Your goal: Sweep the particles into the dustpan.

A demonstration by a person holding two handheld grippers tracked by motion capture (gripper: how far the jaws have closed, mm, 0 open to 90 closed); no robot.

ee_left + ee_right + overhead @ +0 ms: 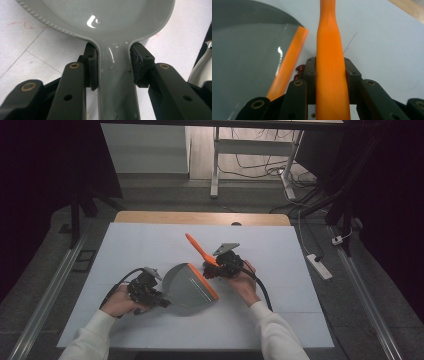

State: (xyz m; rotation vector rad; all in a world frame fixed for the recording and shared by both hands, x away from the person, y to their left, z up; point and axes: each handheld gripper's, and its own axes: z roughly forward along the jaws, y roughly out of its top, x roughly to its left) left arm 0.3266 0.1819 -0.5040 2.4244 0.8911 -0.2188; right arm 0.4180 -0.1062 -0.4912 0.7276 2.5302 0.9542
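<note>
A grey dustpan (186, 285) with an orange lip (203, 281) lies on the white table top (150, 245). My left gripper (161, 301) is shut on its grey handle (115, 85), with a pad (91, 67) pressed against each side, and the pan's bowl (100, 17) is just beyond. My right gripper (214, 269) is shut on a long orange tool handle (196, 247) beside the lip. That handle (330, 62) runs up between the jaws of the right gripper (330, 72), next to the dustpan (244, 62). The tool's head is hidden. A few small red bits (299, 68) lie at the orange lip (289, 60).
A wooden strip (200, 218) borders the table's far edge. A white power strip (320, 266) and cables lie on the floor to the right. Desk legs (216, 165) stand behind, and metal rails (45, 305) run along both sides.
</note>
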